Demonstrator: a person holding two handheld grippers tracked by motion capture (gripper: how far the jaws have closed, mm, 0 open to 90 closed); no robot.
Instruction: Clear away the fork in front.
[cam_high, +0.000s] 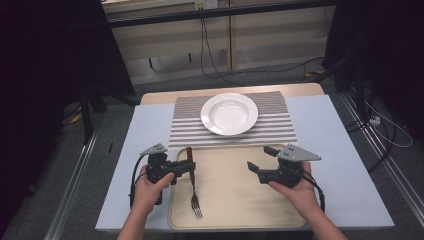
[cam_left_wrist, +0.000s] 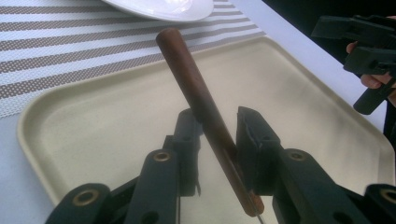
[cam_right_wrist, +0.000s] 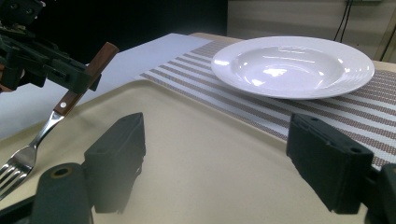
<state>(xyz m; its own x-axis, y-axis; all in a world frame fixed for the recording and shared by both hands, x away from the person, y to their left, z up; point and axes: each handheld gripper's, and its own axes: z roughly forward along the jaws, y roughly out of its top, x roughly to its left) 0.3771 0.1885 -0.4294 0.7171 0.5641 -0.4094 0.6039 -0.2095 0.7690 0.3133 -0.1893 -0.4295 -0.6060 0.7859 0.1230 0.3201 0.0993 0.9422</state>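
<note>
A fork (cam_high: 193, 186) with a dark wooden handle sits tilted over the near-left part of a beige tray (cam_high: 235, 200) at the bench's near edge, its handle raised toward the far side and its metal tines low by the tray floor. The left tool (cam_high: 189, 167) has the handle between its two black jaws, which stand only a little apart; in the left gripper view the handle (cam_left_wrist: 196, 93) runs slantwise through the gap and leans against one jaw, and whether both pads press it firmly cannot be told. No earlier look is at hand to compare. The right tool (cam_high: 257, 161) hovers over the tray's right half, its jaws spread wide with nothing between them.

Beyond the tray, a white plate (cam_high: 229, 113) rests on a striped placemat (cam_high: 272, 127) toward the far edge of the bench (cam_high: 330, 150), well apart from the fork.

The fork looks light and rigid, unlikely to bend or break. Its round, smooth wooden handle may roll or pivot between flat pads, and the metal end will tend to swing downward if held far up the handle. The soundest hold is probably square across the wood near where it meets the metal neck, closer to the balance point.
</note>
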